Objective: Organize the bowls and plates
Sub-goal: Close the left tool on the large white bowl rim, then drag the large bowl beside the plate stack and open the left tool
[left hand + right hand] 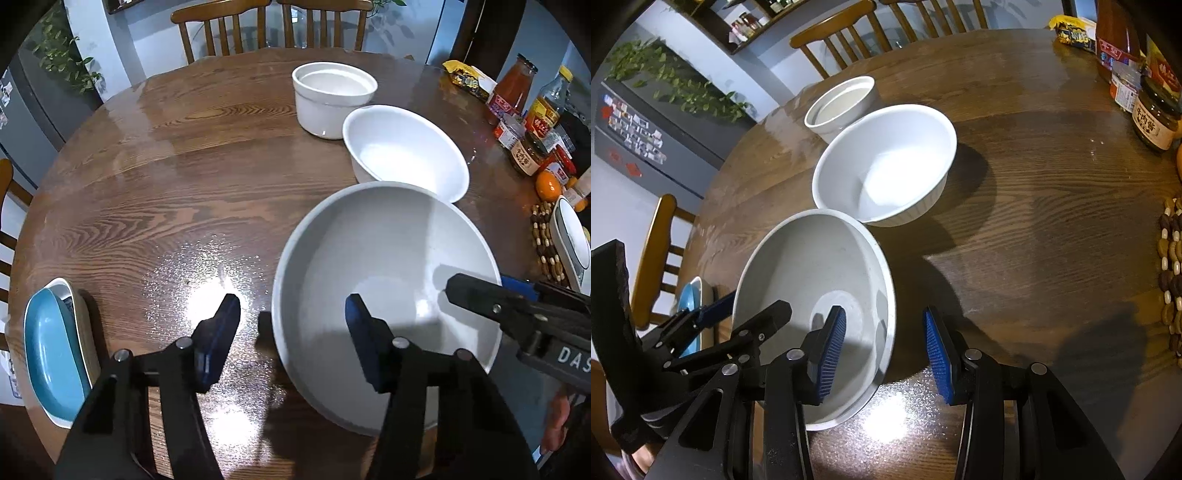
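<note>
- Round wooden desk (155, 177), three white dishes in a row.
- Left claw (291, 317) open, straddling the grey bowl's (388, 258) near-left rim.
- Right claw (884, 332) open across its right rim.

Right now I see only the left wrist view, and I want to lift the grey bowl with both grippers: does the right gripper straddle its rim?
Observer: Yes. The right gripper is at the rim of the grey bowl, one finger inside, the other outside above the table.
Operator: Is it clamped on?
Observer: No. It is open; a gap shows between the rim and each of its pads.
</note>
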Tool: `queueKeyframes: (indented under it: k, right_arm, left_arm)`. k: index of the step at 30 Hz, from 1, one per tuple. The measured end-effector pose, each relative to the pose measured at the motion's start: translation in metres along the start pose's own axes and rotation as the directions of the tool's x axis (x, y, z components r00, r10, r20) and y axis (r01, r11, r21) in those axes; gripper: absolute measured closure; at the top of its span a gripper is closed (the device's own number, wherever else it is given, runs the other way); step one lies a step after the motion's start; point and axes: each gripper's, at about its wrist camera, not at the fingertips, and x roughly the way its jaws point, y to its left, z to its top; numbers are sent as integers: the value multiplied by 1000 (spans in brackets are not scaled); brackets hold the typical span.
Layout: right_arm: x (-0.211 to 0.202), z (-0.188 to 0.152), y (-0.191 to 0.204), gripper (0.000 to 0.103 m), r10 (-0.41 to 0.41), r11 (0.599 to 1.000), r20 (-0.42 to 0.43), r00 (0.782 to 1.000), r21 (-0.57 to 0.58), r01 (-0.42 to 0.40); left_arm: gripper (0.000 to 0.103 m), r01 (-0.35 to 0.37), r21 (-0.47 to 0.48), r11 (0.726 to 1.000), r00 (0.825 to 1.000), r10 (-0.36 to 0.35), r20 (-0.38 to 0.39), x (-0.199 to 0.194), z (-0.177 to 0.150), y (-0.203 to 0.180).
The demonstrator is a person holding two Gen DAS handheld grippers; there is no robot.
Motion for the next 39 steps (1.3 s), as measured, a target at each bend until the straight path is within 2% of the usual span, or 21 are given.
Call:
queueKeyframes:
  k: [3, 6, 9, 10, 11, 13, 18, 23, 39]
  right_arm:
    - [0, 0, -1, 59, 3, 1000, -1, 1000, 5, -3]
    - [-3, -1, -1, 59, 1, 1000, 8, 1000, 4, -1]
    - [-4, -2, -1, 59, -5, 1000, 14, 1000, 6, 5]
    - [-4, -2, -1, 62, -4, 1000, 15, 1000, 6, 4]
    - [-4, -2, -1, 69, -2, 1000, 12, 1000, 6, 2]
    - [-4, -4, -1, 73, -2, 1000, 9, 1000, 3, 2]
    - [-5, -6, 2, 88, 2, 1000, 11, 1000, -11, -2]
    - [-6, -8, 5, 92, -11, 1000, 19, 1000, -17, 11]
    - [-24, -12, 43, 92, -32, 992, 59, 998, -116, 39]
  left_arm:
    - [64, 10, 8, 1000, 1000, -10, 3, -2, -1, -2]
    - [65, 14, 13, 1000, 1000, -14, 5, -3, -1, -3]
    - [73, 15, 23, 1000, 1000, -15, 6, -4, -3, -5]
    - [73, 15, 26, 1000, 1000, -15, 8, -5, -3, -5]
    - [73, 17, 24, 1000, 1000, -17, 8, -5, -3, -5]
    - [77, 20, 24, 1000, 1000, -20, 6, -6, -4, -5]
    - [78, 20, 28, 999, 1000, -20, 10, -8, -4, -7]
    - [78, 16, 20, 1000, 1000, -16, 11, -9, -7, -6]
    - [78, 3, -33, 999, 997, -1, 79, -41, -22, 20]
